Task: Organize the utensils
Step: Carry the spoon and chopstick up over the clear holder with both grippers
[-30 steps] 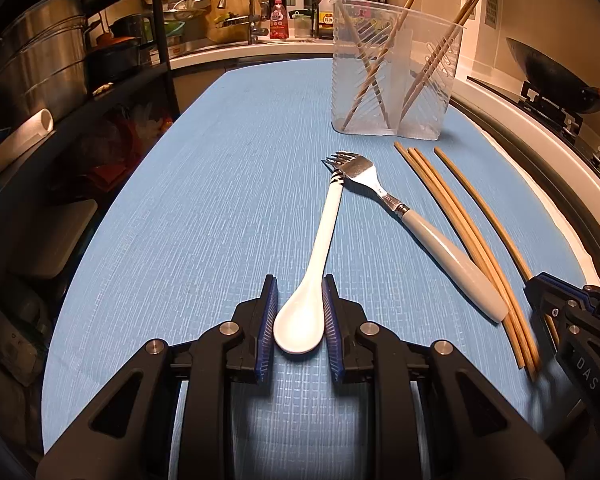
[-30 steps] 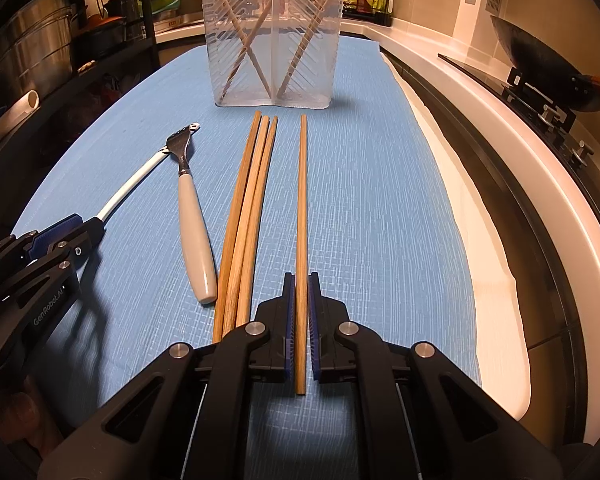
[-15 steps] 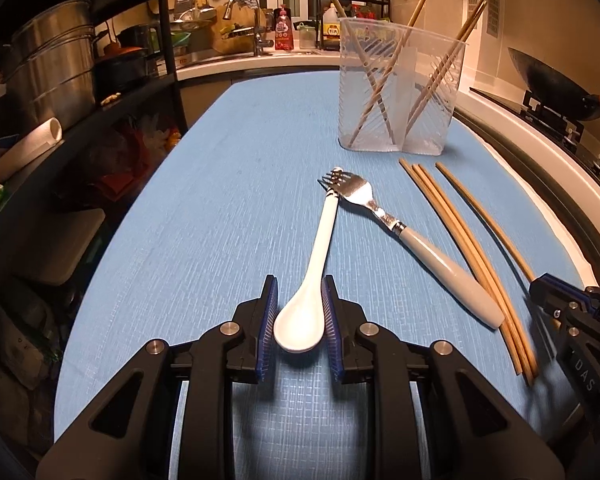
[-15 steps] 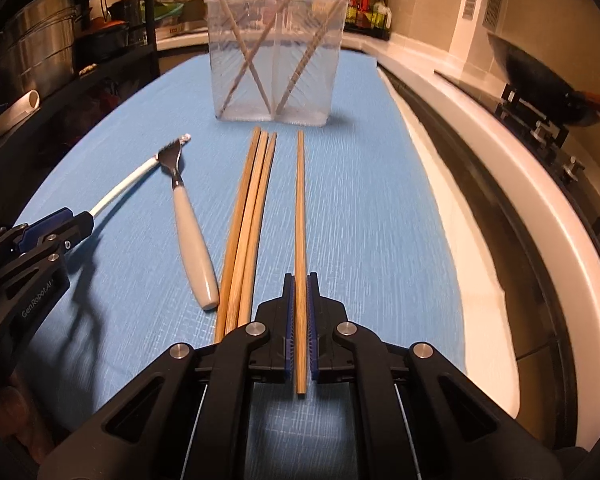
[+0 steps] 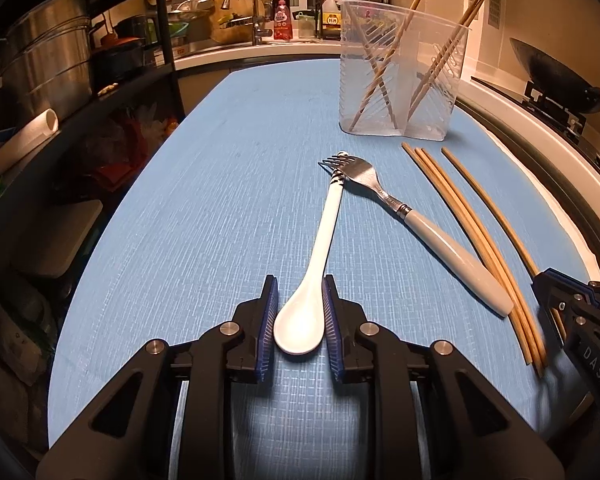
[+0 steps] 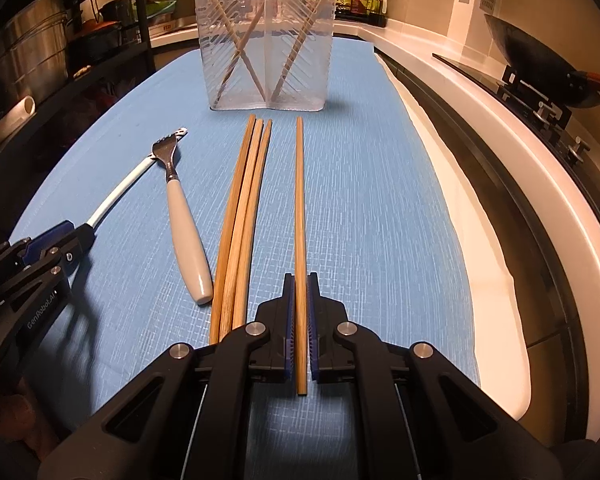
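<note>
My left gripper (image 5: 300, 300) is shut on the bowl of a white ceramic spoon (image 5: 316, 264), whose handle runs forward to the tines of a fork (image 5: 420, 228) with a white handle. My right gripper (image 6: 299, 292) is shut on a single wooden chopstick (image 6: 299, 200) that points straight ahead. Three more chopsticks (image 6: 242, 216) lie together just left of it on the blue mat. A clear plastic utensil holder (image 6: 266, 44) with a middle divider stands at the far end with several chopsticks leaning inside. The left gripper (image 6: 52, 248) shows at the right wrist view's left edge.
The blue mat (image 5: 228, 200) covers the counter. A dark shelf rack with steel pots (image 5: 48, 68) stands along the left. On the right are a white counter edge (image 6: 492, 160) and a wok (image 6: 540, 68) on a stove. A sink with bottles lies at the back.
Both views have tipped up a little, so the holder and background sit lower in frame. The grips on the spoon and the chopstick are unchanged.
</note>
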`<state>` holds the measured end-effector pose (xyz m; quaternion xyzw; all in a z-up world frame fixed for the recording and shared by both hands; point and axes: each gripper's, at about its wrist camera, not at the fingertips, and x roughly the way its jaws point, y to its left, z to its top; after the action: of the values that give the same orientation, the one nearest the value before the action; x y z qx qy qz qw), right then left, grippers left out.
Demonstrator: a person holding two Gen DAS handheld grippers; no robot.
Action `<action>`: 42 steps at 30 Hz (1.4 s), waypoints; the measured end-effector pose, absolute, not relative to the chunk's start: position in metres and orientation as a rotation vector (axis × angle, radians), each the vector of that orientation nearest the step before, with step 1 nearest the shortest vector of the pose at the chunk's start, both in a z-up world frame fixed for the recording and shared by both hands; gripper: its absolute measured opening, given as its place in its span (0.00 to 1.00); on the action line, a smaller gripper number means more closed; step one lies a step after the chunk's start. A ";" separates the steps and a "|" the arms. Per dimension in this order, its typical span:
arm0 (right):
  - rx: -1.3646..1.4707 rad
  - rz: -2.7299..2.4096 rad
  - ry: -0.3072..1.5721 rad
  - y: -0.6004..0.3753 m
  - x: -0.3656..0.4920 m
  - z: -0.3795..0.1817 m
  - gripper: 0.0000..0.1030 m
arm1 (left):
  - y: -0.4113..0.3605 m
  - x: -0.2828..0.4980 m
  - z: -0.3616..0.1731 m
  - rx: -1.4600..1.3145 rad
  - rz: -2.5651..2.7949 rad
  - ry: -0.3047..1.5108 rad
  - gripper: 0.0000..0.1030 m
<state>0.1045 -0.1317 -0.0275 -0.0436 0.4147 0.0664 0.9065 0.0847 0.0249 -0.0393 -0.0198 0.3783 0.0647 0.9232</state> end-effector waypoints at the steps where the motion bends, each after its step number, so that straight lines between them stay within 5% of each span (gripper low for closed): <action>1: -0.085 0.134 0.844 -0.132 0.104 -0.025 0.06 | 0.025 0.084 -0.039 -0.037 0.134 0.775 0.22; 24: -0.059 0.153 0.537 -0.157 0.051 0.088 0.06 | 0.067 0.033 0.044 -0.085 0.109 0.582 0.21; 42: -0.027 0.214 0.519 -0.154 0.068 0.145 0.06 | 0.076 0.071 0.116 -0.059 -0.060 0.589 0.19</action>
<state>0.0677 -0.1535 0.1452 -0.0135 0.2560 0.1057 0.9608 0.0713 0.0756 0.1155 -0.0292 0.2902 -0.0295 0.9561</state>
